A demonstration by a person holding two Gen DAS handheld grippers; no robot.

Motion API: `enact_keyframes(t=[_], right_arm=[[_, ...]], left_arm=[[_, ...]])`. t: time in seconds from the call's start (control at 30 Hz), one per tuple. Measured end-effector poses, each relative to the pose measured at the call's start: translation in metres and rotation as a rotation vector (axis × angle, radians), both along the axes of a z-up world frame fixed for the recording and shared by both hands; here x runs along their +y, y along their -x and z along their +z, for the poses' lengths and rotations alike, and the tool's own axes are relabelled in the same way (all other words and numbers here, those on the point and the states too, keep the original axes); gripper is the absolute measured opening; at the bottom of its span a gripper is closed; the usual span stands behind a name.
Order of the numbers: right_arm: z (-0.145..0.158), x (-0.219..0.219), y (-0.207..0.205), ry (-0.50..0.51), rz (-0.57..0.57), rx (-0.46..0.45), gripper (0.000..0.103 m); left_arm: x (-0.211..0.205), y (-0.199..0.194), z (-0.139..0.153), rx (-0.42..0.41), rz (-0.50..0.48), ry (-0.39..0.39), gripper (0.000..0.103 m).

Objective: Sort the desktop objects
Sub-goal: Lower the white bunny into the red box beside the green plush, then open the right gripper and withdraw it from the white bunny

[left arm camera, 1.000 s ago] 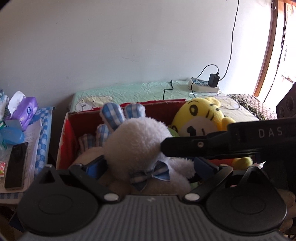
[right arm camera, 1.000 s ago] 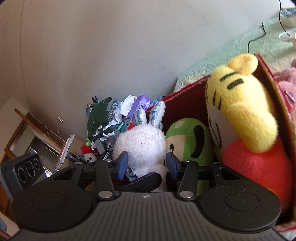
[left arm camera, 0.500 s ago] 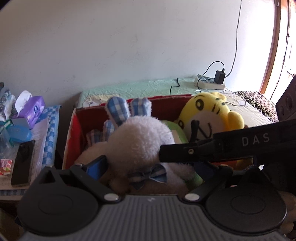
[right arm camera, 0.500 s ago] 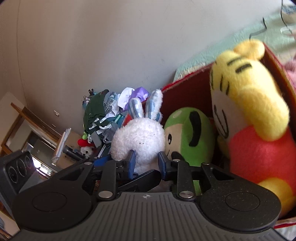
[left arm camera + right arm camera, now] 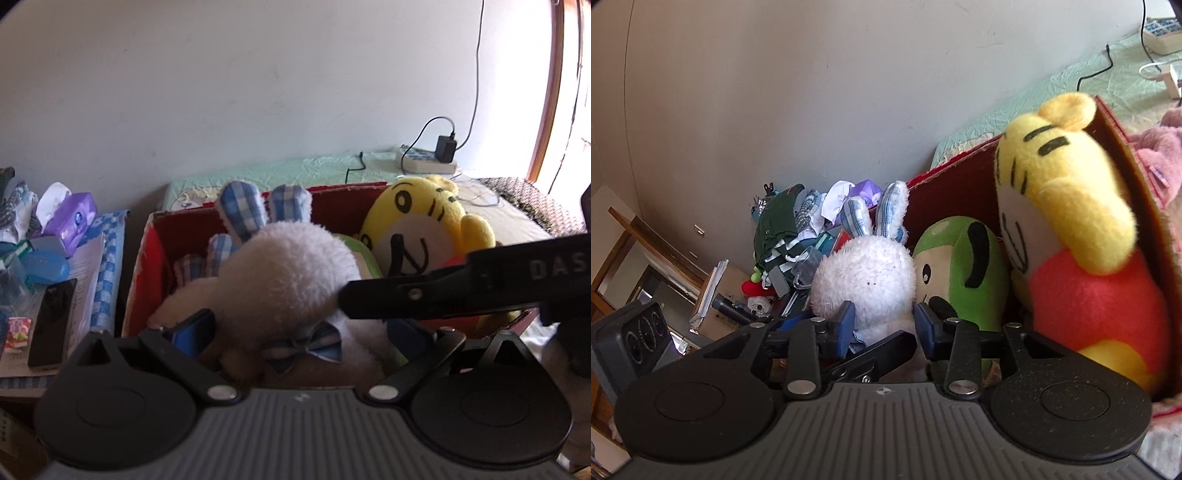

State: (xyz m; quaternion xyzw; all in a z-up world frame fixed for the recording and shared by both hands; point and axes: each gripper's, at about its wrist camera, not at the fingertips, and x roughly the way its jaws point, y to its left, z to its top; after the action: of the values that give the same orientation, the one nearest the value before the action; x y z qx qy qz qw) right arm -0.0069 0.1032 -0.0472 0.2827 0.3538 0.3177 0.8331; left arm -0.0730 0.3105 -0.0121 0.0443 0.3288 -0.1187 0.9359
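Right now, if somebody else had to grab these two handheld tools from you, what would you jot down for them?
Left gripper: fingers spread wide either side of the white plush rabbit, apparently not squeezing it.
Right gripper: fingers close against the rabbit's lower body; whether they pinch it is unclear.
In the red cardboard box: rabbit on the left, green plush in the middle, yellow tiger plush on the right.
Done: three toys boxed.
Left: settle the rabbit, let go; a pink plush lies outside the box.
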Motion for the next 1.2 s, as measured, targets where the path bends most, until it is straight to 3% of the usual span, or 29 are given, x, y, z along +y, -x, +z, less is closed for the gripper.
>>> enact_keyframes(t=[0.63, 1.2], right_arm=[[0.010, -0.001, 0.031, 0.140, -0.099, -0.113, 0.039], [0.010, -0.015, 0.045, 0.093, -0.116, -0.149, 0.038]], left_arm=[[-0.017, 0.004, 0.005, 0.088, 0.116, -0.059, 0.100], [-0.037, 0.005, 0.006, 0.097, 0.174, -0.117, 0.102]])
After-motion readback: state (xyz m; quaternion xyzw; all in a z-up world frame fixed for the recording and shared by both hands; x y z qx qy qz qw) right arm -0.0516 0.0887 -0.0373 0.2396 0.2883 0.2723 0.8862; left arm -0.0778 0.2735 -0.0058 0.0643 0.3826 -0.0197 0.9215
